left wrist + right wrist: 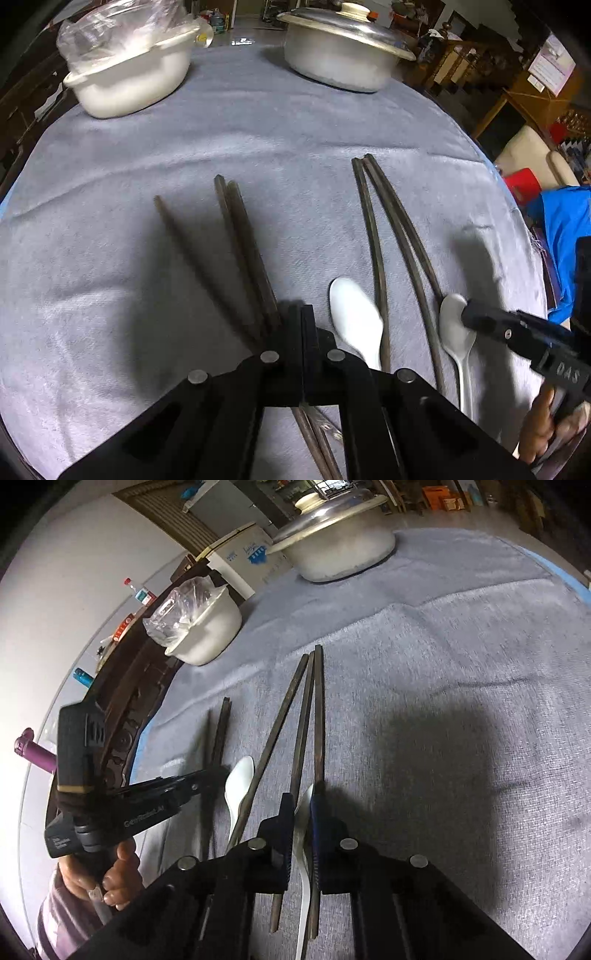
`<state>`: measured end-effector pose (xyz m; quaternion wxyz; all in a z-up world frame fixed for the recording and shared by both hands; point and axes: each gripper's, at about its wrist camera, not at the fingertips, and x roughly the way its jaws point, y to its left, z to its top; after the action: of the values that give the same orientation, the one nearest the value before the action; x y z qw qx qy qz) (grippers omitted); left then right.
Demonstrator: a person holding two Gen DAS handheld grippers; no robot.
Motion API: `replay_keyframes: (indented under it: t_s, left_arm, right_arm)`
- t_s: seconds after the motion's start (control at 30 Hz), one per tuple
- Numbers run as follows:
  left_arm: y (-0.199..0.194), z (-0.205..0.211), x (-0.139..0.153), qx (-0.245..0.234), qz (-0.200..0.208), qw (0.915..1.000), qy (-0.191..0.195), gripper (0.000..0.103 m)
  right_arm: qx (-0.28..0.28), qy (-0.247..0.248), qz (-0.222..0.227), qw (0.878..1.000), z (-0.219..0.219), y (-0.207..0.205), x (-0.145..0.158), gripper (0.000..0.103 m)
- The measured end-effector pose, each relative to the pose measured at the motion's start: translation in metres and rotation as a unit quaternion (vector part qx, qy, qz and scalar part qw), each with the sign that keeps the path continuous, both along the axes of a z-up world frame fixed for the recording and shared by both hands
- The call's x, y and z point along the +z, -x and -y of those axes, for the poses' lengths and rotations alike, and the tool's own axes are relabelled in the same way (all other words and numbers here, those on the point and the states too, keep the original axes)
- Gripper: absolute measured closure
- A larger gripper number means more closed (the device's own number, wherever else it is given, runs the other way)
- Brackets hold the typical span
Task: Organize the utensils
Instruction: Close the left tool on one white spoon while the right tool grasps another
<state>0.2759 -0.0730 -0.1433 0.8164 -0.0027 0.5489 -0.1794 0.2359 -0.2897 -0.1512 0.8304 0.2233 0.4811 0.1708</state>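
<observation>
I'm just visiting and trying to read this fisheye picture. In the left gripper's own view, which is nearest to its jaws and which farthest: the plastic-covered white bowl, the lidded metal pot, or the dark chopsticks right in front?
1. Dark chopsticks: at the left gripper, just left of its jaws.
2 and 3. White bowl, far left, and metal pot, far right: both at the table's far edge, too close to call.

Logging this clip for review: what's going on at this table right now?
A person with a gripper in each hand is sorting chopsticks and spoons on a grey cloth. The right gripper is closed around a white spoon beside three dark chopsticks. The left gripper is shut at another chopstick bundle. A second spoon lies between them.
</observation>
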Motion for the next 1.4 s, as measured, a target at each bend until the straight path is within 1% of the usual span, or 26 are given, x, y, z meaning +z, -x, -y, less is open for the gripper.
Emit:
replay_keyframes:
  t_s: [0.07,0.13,0.2,0.23,0.3,0.37,0.4,0.47,0.53,0.57,0.6,0.63,0.67,0.7,0.73,0.8,0.83,0.9,0.97,1.1,1.17,1.2,1.27,1.3,1.37,1.4]
  left_arm:
    - [0.003,-0.006,0.0,-0.003,-0.005,1.0,0.008,0.102]
    - [0.006,-0.01,0.0,-0.018,-0.011,0.9994,0.029,0.102]
    - [0.01,-0.012,0.004,-0.022,-0.009,0.9987,0.045,0.102]
    - [0.01,-0.012,0.008,-0.021,-0.007,0.9981,0.057,0.102]
    - [0.009,-0.009,0.016,-0.016,-0.003,0.9971,0.075,0.102]
    - [0.005,-0.001,0.023,-0.014,-0.003,0.997,0.076,0.101]
    - [0.003,0.003,0.023,-0.013,-0.004,0.9975,0.069,0.101]
    - [-0.003,0.014,0.018,-0.011,-0.025,0.9981,0.055,0.1]
    - [-0.01,0.019,0.008,-0.001,-0.056,0.9973,0.046,0.095]
    - [-0.012,0.021,0.007,0.004,-0.052,0.9971,0.055,0.088]
    - [-0.015,0.025,0.005,0.005,-0.057,0.9968,0.055,0.082]
    - [-0.016,0.026,0.003,0.009,-0.06,0.9964,0.06,0.081]
    - [-0.017,0.028,0.001,0.012,-0.064,0.9956,0.067,0.081]
    - [-0.019,0.031,-0.002,0.012,-0.076,0.994,0.077,0.081]
    - [-0.019,0.032,-0.003,0.015,-0.079,0.9935,0.081,0.081]
    - [-0.015,0.035,-0.002,0.014,-0.076,0.9935,0.083,0.081]
    - [-0.014,0.037,-0.003,0.014,-0.075,0.9934,0.086,0.081]
    - [-0.011,0.036,-0.001,0.012,-0.071,0.9934,0.09,0.087]
    - [-0.01,0.036,0.0,0.01,-0.067,0.9937,0.09,0.099]
    - [-0.005,0.042,0.002,0.001,-0.05,0.9959,0.075,0.102]
    - [-0.004,0.04,0.004,0.003,-0.045,0.9961,0.076,0.102]
    - [-0.003,0.038,0.005,0.005,-0.043,0.9959,0.079,0.102]
    - [-0.003,0.034,0.007,0.007,-0.044,0.9955,0.084,0.102]
    - [-0.003,0.029,0.009,0.002,-0.052,0.9943,0.093,0.102]
    - [-0.001,0.029,0.01,-0.005,-0.056,0.9936,0.098,0.102]
    - [0.0,0.029,0.011,-0.008,-0.057,0.9937,0.096,0.097]
  right_arm:
    - [0.001,-0.001,-0.004,1.0,0.0,0.001,0.001,0.093]
    - [0.006,-0.004,-0.017,1.0,0.001,0.002,0.003,0.093]
    - [0.004,-0.007,-0.028,1.0,0.001,0.002,0.004,0.091]
    - [0.006,-0.006,-0.036,0.999,0.0,0.001,0.005,0.089]
    - [0.009,-0.001,-0.041,0.999,-0.001,0.001,0.006,0.072]
    - [0.013,0.007,-0.043,0.999,-0.004,0.001,0.006,0.069]
    - [0.02,0.01,-0.048,0.999,-0.007,0.001,0.005,0.069]
    - [0.028,0.026,-0.061,0.997,-0.013,0.001,0.002,0.07]
    - [0.03,0.049,-0.065,0.996,-0.018,0.002,-0.001,0.07]
    - [0.031,0.055,-0.064,0.996,-0.02,0.003,-0.002,0.07]
    - [0.031,0.06,-0.058,0.996,-0.021,0.004,-0.002,0.074]
    - [0.034,0.065,-0.052,0.996,-0.022,0.005,-0.001,0.077]
    - [0.037,0.066,-0.05,0.996,-0.022,0.006,-0.001,0.085]
    - [0.037,0.065,-0.044,0.996,-0.022,0.007,0.001,0.09]
    - [0.036,0.064,-0.037,0.997,-0.022,0.008,0.003,0.093]
    - [0.031,0.064,-0.029,0.997,-0.019,0.009,0.007,0.096]
    - [0.027,0.06,-0.024,0.998,-0.017,0.011,0.009,0.096]
    - [0.022,0.048,-0.016,0.998,-0.013,0.014,0.011,0.097]
    - [0.013,0.032,-0.005,0.999,-0.006,0.018,0.012,0.097]
    - [0.0,0.013,0.014,1.0,0.006,0.026,0.018,0.097]
    - [-0.005,0.009,0.023,1.0,0.009,0.03,0.02,0.097]
    - [-0.007,0.009,0.022,1.0,0.011,0.032,0.02,0.097]
    - [-0.012,0.012,0.003,1.0,0.013,0.031,0.016,0.097]
    - [-0.015,0.006,-0.007,1.0,0.015,0.03,0.014,0.094]
    - [-0.017,-0.019,-0.018,1.0,0.018,0.027,0.01,0.094]
    - [-0.018,-0.026,-0.025,0.999,0.018,0.024,0.009,0.085]
